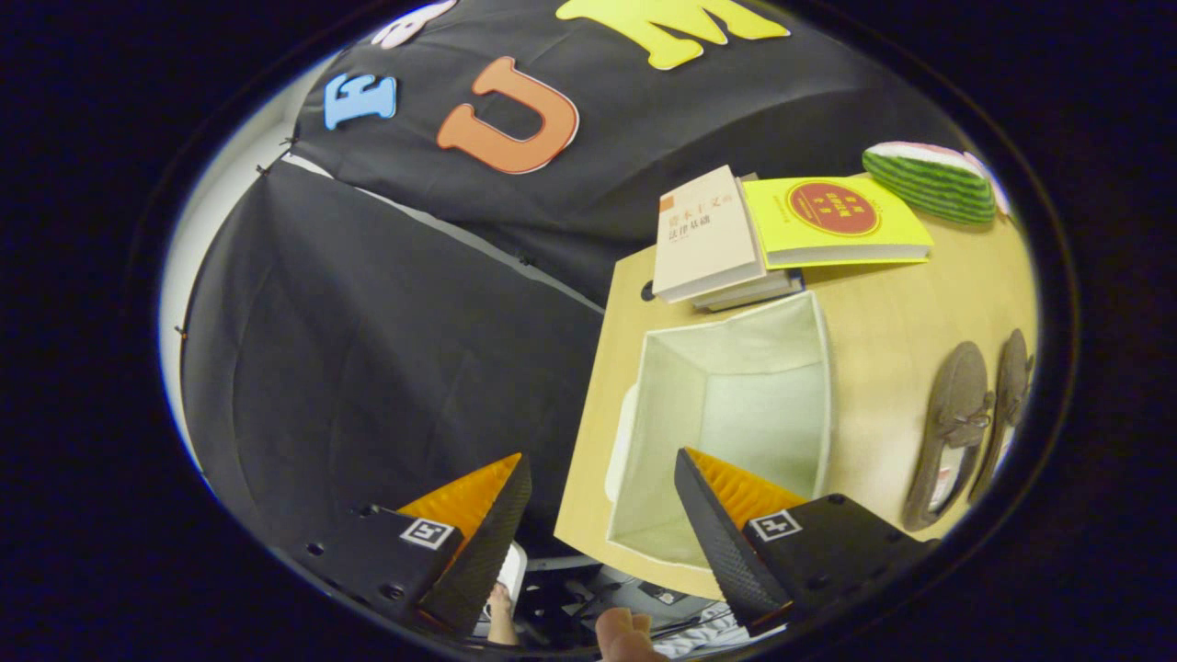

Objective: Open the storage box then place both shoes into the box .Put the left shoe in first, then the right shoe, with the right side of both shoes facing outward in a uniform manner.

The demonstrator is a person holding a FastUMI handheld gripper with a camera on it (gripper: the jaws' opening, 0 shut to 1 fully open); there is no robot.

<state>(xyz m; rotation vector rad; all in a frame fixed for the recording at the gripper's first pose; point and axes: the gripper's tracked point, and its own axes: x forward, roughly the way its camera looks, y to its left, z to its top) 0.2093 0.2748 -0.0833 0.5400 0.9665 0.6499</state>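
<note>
Hand-held gripper (602, 492): released, its two fingers spread wide apart with nothing between them; it hangs off the bench's near edge, tilted, one finger over the dark cloth beside the bench, the other over the box's near rim.
Box (736, 368): pale fabric, open at the top, nothing inside; it stands at the bench's edge next to the black cloth, just ahead of the fingers.
Lid (622, 441): a pale flap hangs outside the box's wall on the cloth side; whether it is the lid cannot be told.
Shoes (975, 423): two brown slip-ons lying side by side, touching or nearly so, toward the opposite edge of the bench, well apart from the box.
Books (726, 239): a small stack beyond the box, a cream one on top, a yellow one (832, 221) leaning beside it.
Melon slice (929, 179): green striped, at the far corner past the yellow book.
Bench (883, 322): light wood.
</note>
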